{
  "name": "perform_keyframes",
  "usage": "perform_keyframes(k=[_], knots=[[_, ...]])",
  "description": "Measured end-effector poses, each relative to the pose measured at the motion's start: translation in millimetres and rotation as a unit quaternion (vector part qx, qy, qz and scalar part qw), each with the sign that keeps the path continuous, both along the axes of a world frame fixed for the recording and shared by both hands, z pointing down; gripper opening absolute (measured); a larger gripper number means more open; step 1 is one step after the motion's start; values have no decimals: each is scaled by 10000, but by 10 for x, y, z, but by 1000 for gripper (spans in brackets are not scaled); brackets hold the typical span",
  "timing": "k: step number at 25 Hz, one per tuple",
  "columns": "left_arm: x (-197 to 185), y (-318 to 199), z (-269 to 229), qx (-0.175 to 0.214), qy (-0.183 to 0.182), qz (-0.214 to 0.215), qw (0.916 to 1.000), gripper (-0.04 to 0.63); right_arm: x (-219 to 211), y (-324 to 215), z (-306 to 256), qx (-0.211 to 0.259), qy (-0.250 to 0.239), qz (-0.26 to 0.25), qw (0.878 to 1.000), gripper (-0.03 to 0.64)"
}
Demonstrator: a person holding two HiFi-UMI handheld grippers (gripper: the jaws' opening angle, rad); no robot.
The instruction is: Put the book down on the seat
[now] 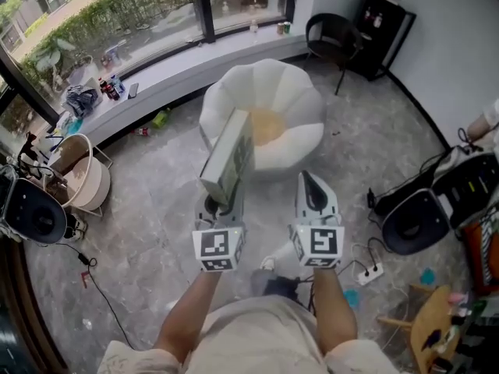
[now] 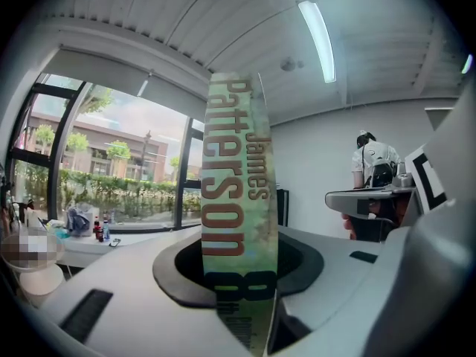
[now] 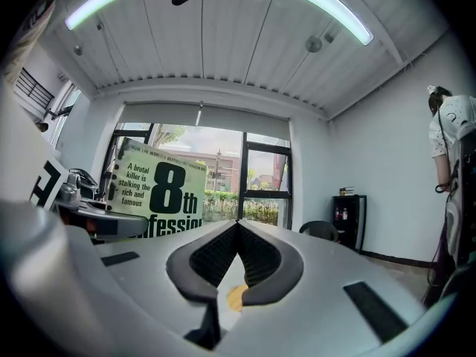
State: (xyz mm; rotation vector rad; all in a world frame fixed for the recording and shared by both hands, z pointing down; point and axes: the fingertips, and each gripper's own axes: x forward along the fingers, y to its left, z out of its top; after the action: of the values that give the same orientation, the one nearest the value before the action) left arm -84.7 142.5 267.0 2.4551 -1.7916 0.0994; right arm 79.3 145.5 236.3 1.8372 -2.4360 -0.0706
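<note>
My left gripper (image 1: 221,201) (image 2: 239,266) is shut on the lower end of a green paperback book (image 1: 228,158), which stands upright. Its spine (image 2: 238,199) faces the left gripper view and fills the gap between the jaws. The book hangs in the air in front of a white shell-shaped seat (image 1: 300,100) with a yellowish patch (image 1: 269,127) in its middle. My right gripper (image 1: 314,189) (image 3: 238,227) is beside the left one, shut with nothing in it. The book's cover (image 3: 160,199) shows at the left of the right gripper view.
A black chair (image 1: 331,33) and a dark cabinet (image 1: 382,22) stand at the back right. Bottles (image 1: 109,88) sit on the window ledge. A round basket (image 1: 78,178) is at the left. Black bags (image 1: 421,216) and a power strip (image 1: 366,273) lie at the right. A person (image 2: 375,162) stands behind.
</note>
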Motion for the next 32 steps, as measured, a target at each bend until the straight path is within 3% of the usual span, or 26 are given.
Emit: perform_keyframes(k=[8,13,21,32], knots=[[543,-829,0,-14,-26,-68,10000,158,631,-808,94,-76,-49,17,10000,2],[702,-1188,54,-70,-69,-79,9999,158,792,-1164,145,-134,-100,35,9999,2],[601,-1939,333,-168,22,-19,9999,158,686,-1897,406,-242,-84,17,9997,2],[153,-3310,448,-312,197,295,9989,158,42,-3263,459,-344,94,177,9992,2]])
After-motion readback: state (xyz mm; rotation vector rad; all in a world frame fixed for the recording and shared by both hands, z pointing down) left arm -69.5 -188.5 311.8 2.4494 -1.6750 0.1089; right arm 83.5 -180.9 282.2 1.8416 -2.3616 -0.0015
